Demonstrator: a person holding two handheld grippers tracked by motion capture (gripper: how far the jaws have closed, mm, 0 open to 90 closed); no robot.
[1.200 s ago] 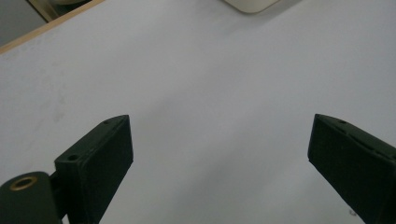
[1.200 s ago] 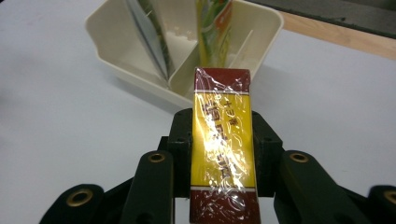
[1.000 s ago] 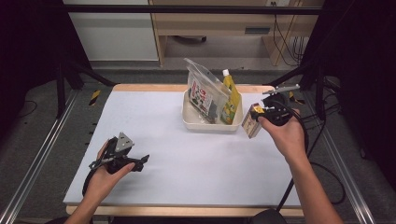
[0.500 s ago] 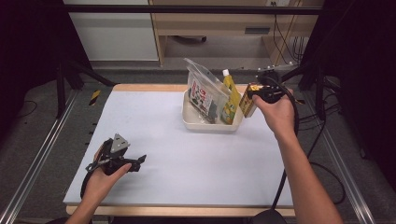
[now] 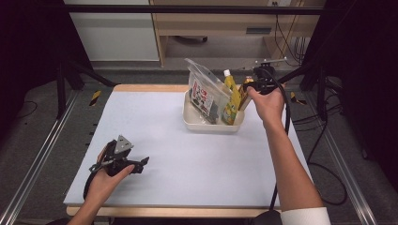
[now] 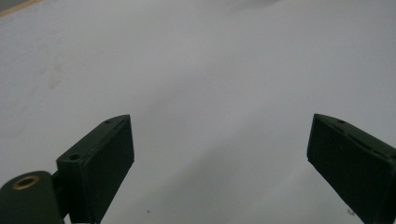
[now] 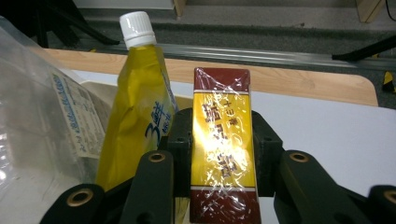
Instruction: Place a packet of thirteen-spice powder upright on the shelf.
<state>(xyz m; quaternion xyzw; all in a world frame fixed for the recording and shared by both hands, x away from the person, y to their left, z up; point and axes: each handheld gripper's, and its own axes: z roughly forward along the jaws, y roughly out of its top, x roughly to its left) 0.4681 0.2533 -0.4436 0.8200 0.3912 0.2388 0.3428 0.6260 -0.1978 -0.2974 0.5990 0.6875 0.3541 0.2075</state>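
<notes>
Yellow-and-maroon box (image 7: 222, 144) upright in the right claw (image 7: 223, 154), long axis vertical; left claw (image 6: 219, 158) open, empty.

Yellow-and-maroon box (image 7: 223, 149): wrapped in clear film, glossy, crinkled glare. Yellow pouch (image 7: 135, 121): soft shiny plastic, smooth white screw cap. Clear bag (image 5: 202, 89): thin transparent plastic, creased. Tray (image 5: 213, 125): cream plastic, smooth, dull sheen. Table (image 5: 197, 154): matt pale-grey top, bare wood edge. Gripper jaws: matt black plastic; brass-coloured metal inserts at the pivots.
</notes>
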